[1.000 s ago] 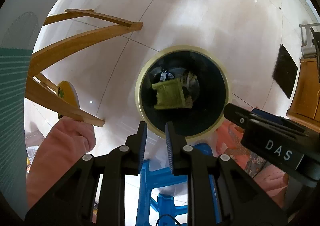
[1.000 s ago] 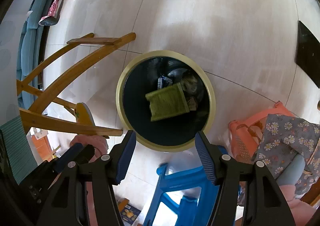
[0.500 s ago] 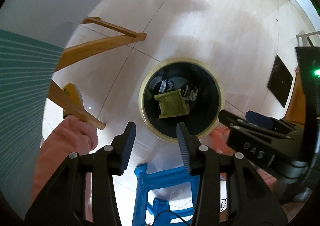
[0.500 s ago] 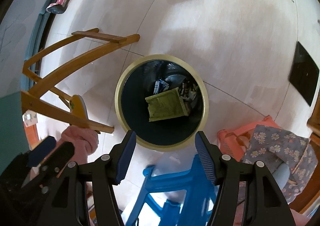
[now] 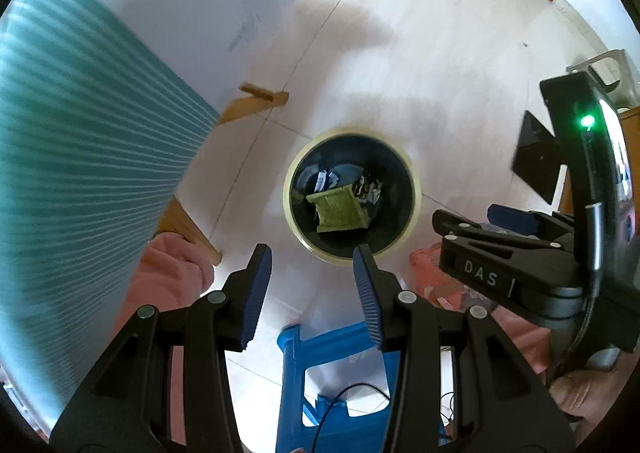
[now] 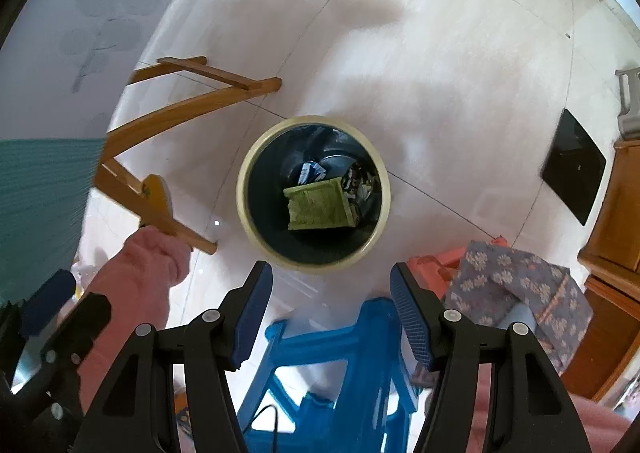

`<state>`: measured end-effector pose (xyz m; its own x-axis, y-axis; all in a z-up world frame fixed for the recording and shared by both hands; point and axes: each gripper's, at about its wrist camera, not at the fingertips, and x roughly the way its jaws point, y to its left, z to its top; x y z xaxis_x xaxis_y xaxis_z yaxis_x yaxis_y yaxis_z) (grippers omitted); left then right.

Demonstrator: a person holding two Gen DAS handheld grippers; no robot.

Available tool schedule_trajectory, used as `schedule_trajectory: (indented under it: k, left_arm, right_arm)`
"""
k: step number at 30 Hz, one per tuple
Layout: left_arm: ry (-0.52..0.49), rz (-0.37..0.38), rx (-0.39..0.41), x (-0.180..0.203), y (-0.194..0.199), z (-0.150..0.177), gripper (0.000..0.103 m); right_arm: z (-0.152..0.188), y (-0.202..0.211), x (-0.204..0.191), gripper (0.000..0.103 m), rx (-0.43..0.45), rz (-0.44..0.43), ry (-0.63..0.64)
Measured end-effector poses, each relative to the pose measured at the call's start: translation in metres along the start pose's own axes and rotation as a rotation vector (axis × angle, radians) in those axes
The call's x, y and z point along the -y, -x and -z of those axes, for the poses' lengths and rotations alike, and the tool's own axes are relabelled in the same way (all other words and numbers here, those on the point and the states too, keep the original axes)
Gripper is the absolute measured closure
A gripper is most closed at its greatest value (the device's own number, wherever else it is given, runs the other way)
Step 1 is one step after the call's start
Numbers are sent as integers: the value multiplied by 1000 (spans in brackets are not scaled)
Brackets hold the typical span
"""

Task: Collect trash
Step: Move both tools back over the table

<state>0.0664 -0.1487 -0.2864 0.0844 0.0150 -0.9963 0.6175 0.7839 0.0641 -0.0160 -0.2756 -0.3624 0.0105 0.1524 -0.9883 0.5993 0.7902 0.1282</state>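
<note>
1. The left gripper point(image 5: 312, 277) hangs above the floor point(image 5: 400, 73) with its jaws parted and nothing between them.
2. The right gripper point(image 6: 331, 295) has its jaws spread wider, also holding nothing.
3. The bin point(image 6: 243, 189) stands on the floor below both grippers.
4. A green packet point(image 6: 318, 207) lies inside the bin among other wrappers point(image 6: 360, 183).
5. A blue stool point(image 6: 340, 349) stands near the bin.

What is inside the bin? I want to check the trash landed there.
Inside the bin a green packet lies on top, with a blue-white wrapper and dark crumpled wrappers beside it. Whatever lies under the packet is covered.
</note>
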Motion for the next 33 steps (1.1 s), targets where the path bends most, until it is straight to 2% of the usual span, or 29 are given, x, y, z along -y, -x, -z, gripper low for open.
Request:
schedule_trajectory:
  k: [6, 11, 17, 22, 27, 33]
  left_arm:
    - [22, 44, 76, -17, 65, 20, 64]
    - [111, 56, 169, -53, 121, 41, 64]
    - [221, 59, 283, -102, 178, 71, 64]
    - [314, 49, 379, -149, 218, 101, 64]
    - [405, 16, 460, -200, 253, 135, 64]
    - [512, -49, 544, -262, 279, 174, 64]
  right_arm:
    - [29, 58, -17, 41, 48, -28, 76]
    - [50, 108, -41, 41, 81, -46, 163]
    - [66, 177, -93, 41, 153, -68, 289]
    - [73, 237, -152, 41, 226, -112, 400]
    - [83, 292, -229, 41, 305, -145, 528]
    - [88, 319, -322, 37, 340, -170, 663]
